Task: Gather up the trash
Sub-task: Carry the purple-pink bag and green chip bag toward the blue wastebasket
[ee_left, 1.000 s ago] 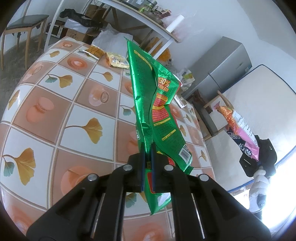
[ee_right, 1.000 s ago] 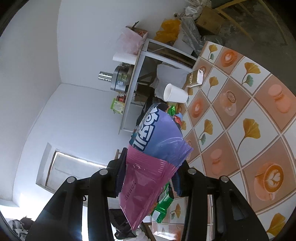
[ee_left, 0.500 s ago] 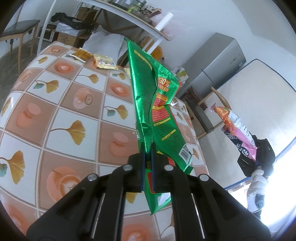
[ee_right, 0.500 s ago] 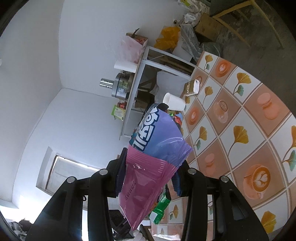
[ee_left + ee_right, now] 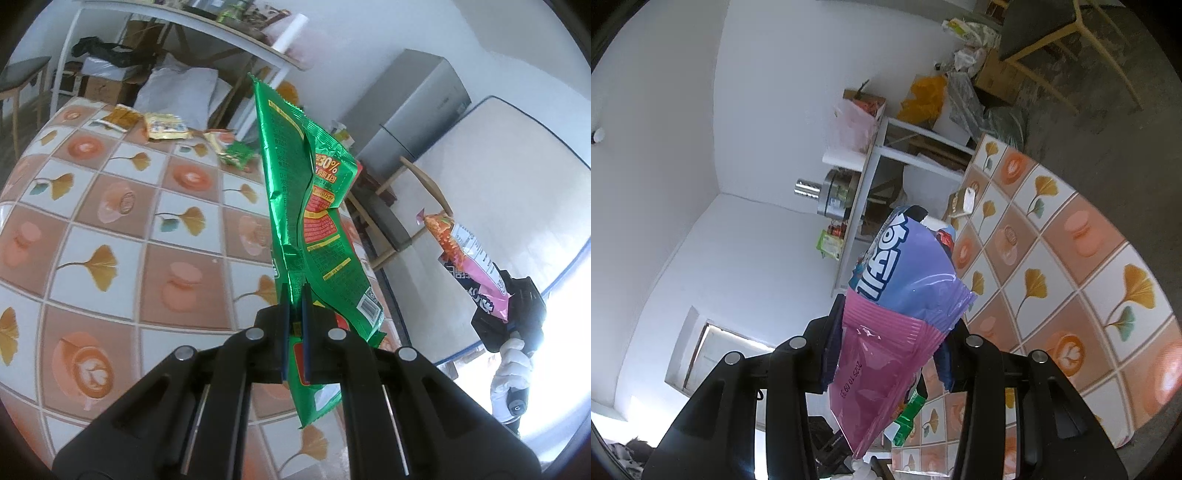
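Left hand-held gripper (image 5: 293, 295) pinched tight on a green snack bag (image 5: 295, 177), long axis upright, top seam pointing up, held above the patterned table (image 5: 110, 229); "30%" readable on a red panel. Right hand-held gripper (image 5: 888, 345) clamped on a pink and purple snack bag (image 5: 905, 280), long axis running away from the camera, date print "2025 10 09" on the pink end. More wrappers (image 5: 164, 125) lying at the table's far edge

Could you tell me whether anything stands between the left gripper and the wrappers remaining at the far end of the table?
Nothing on the table does, but the left gripper is already shut on a green snack bag, standing before the wrappers.
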A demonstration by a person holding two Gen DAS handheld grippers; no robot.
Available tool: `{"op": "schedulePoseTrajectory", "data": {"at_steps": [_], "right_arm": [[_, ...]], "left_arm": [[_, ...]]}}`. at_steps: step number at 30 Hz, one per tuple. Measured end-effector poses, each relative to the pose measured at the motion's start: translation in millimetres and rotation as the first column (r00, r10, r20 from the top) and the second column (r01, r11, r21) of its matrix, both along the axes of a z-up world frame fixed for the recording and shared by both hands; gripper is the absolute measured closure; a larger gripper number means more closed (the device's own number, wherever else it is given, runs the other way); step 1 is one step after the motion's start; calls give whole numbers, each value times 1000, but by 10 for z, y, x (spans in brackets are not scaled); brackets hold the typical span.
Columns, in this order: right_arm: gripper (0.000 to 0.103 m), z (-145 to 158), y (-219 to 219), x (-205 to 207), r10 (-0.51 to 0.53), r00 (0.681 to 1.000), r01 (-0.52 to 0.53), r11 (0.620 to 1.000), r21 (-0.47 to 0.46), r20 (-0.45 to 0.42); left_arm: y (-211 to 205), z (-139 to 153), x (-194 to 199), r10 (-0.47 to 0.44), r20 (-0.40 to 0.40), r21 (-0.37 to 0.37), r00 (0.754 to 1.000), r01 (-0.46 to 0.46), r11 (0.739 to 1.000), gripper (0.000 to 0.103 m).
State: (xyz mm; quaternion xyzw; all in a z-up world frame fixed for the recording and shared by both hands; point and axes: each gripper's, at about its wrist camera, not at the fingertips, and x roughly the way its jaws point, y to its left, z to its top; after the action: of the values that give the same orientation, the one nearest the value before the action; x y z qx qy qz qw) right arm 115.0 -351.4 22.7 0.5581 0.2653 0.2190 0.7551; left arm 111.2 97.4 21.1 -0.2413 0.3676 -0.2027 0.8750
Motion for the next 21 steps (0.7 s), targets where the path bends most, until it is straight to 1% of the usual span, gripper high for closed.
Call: {"op": "schedulePoseTrajectory", "data": {"at_steps": [3, 5, 7, 9, 11, 12, 13, 15, 16, 17, 21], "right_arm": [[62, 40, -193, -184, -46, 999, 46, 999, 2, 20], [62, 102, -368, -384, -105, 994, 106, 994, -13, 36], [62, 171, -550, -623, -172, 984, 174, 984, -39, 50], [62, 241, -792, -974, -267, 962, 271, 960, -73, 60], [62, 282, -1003, -1301, -352, 934, 357, 929, -98, 63], [62, 295, -1121, -1495, -402, 914, 407, 906, -116, 63], [62, 299, -1199, -1629, -437, 897, 441, 888, -129, 62], [62, 271, -1411, -2001, -524, 850, 525, 837, -153, 56], [62, 245, -1480, -2111, -548, 835, 548, 822, -155, 51], [62, 177, -1585, -2289, -586, 809, 584, 796, -157, 38], [62, -101, -1817, -2607, -668, 744, 652, 734, -191, -28]], "left_arm": [[-186, 70, 27, -46, 8, 14, 999, 46, 999, 99], [-337, 115, 56, -86, 12, 18, 996, 86, 996, 99], [-544, 156, 98, -139, 18, 22, 990, 138, 990, 99], [-760, 189, 154, -193, 19, 19, 981, 192, 981, 99], [-1013, 228, 215, -253, 22, 16, 967, 252, 968, 99], [-1150, 244, 238, -281, 23, 18, 960, 280, 960, 99], [-1340, 264, 273, -318, 24, 25, 948, 317, 948, 99], [-1610, 284, 312, -371, 22, 35, 928, 370, 928, 99], [-1812, 286, 341, -406, 16, 43, 914, 405, 913, 99], [-1943, 288, 359, -426, 11, 47, 904, 426, 904, 99], [-2574, 213, 403, -502, -22, 85, 864, 502, 861, 99]]}}
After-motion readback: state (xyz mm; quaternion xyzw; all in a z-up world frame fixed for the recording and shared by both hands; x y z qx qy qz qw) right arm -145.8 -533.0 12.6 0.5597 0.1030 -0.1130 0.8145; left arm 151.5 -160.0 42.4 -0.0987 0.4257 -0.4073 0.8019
